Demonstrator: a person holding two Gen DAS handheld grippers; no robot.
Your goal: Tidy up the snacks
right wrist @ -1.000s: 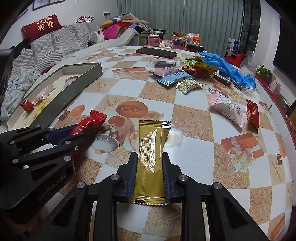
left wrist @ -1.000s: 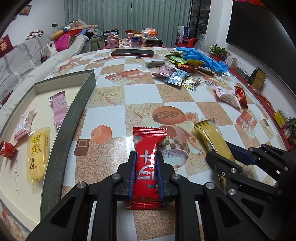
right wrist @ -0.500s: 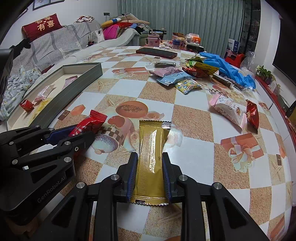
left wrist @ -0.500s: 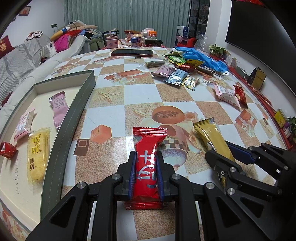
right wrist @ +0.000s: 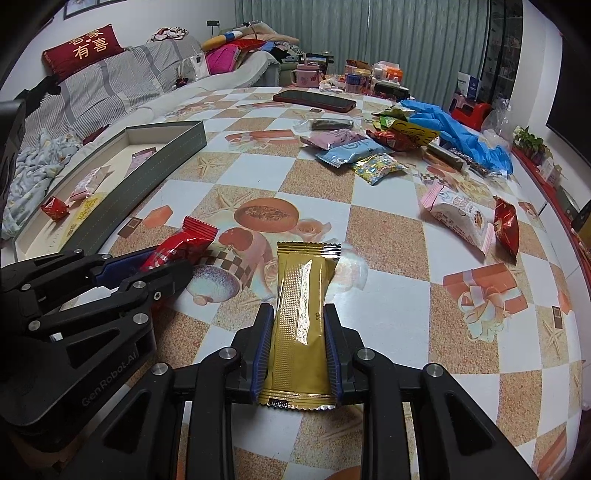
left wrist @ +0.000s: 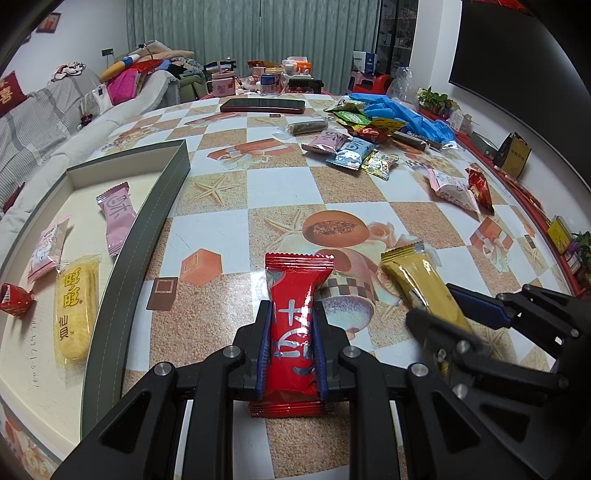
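Progress partial: four wrapped snacks lie in my grey shallow cardboard tray (left wrist: 155, 206). My left gripper (left wrist: 291, 325) pinches red foil snack packet (left wrist: 295, 314); right gripper (right wrist: 297, 332) jaws opening around gold foil snack stick (right wrist: 301, 314). Pile of loose packets (left wrist: 351, 147) at far side remains unsorted.

A sofa (right wrist: 122, 74) under a grey striped throw runs along the white wall, a red cushion (right wrist: 83, 46) on it; grey-green curtains (left wrist: 251, 33) close the far end, a dark screen (left wrist: 517, 48) hangs right
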